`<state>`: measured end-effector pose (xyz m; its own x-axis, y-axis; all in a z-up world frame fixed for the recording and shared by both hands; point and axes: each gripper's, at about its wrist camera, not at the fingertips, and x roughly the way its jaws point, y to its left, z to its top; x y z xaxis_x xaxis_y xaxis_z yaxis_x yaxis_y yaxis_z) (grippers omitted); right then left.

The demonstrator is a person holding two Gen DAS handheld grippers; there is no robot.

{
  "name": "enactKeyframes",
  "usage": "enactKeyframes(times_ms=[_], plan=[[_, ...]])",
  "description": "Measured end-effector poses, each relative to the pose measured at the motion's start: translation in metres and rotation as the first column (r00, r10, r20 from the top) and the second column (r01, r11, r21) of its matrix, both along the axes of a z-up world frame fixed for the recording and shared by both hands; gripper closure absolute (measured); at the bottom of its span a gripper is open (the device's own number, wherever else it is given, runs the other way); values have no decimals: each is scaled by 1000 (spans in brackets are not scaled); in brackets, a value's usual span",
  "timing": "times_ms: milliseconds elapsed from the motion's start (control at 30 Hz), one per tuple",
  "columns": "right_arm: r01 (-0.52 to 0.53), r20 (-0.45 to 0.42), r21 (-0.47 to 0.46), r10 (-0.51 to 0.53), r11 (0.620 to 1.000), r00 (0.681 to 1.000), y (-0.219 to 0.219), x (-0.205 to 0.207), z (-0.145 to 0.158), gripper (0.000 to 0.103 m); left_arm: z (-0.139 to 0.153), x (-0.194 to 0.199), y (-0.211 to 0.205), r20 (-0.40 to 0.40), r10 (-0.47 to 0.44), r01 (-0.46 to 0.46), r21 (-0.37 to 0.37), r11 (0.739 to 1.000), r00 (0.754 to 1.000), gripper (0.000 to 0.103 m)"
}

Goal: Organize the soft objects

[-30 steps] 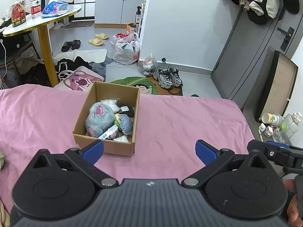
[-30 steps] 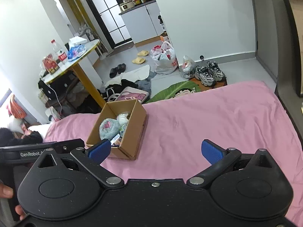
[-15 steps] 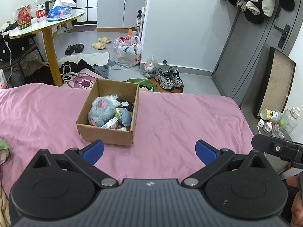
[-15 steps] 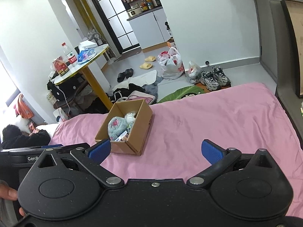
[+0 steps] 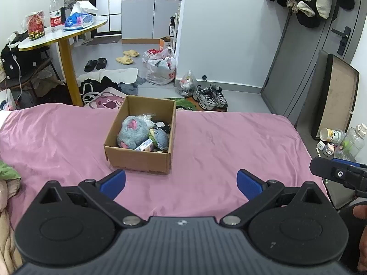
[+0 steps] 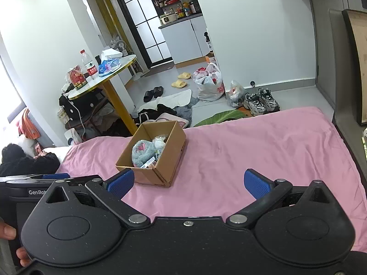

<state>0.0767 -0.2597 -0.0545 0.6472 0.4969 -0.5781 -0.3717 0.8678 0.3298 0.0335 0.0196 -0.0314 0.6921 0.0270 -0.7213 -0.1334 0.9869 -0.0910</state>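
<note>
An open cardboard box [image 5: 137, 160] [image 6: 169, 153] sits on the pink bedsheet [image 5: 229, 142] [image 6: 252, 142] near the bed's far edge. Inside lie a grey-blue plush toy with pink ears [image 5: 132, 133] [image 6: 143, 150] and several smaller soft items [image 5: 159, 137]. My left gripper [image 5: 181, 182] hovers open, well back from the box, nothing between its blue pads. My right gripper [image 6: 188, 182] is likewise open and empty, nearer than the box and to its right. Each gripper shows at the edge of the other's view, held by a hand.
A green and beige cloth [image 5: 6, 174] lies at the bed's left edge. Beyond the bed the floor holds shoes [image 5: 209, 96], plastic bags [image 5: 160, 68], slippers and clothes. A round table [image 5: 62, 34] stands left. Bottles [image 5: 344, 139] stand right of the bed.
Both grippers have drawn back and risen, so the box looks smaller and farther away. Both stay open and empty. The box and its contents have not moved.
</note>
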Motion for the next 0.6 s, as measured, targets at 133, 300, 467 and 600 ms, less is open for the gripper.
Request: enactKeyframes(times_ms=[133, 300, 467, 600], plan=[[-9, 1, -6, 9, 1000, 1000, 3, -1, 1, 0, 1, -3, 3, 8, 2, -2, -4, 1000, 1000, 1], [-17, 7, -28, 17, 999, 1000, 6, -2, 0, 0, 1, -4, 6, 12, 6, -6, -9, 1000, 1000, 1], [-11, 6, -39, 12, 999, 1000, 7, -1, 0, 0, 1, -3, 6, 15, 2, -2, -10, 1000, 1000, 1], [-10, 4, -51, 11, 999, 1000, 9, -1, -1, 0, 1, -3, 5, 16, 2, -2, -13, 1000, 1000, 1]])
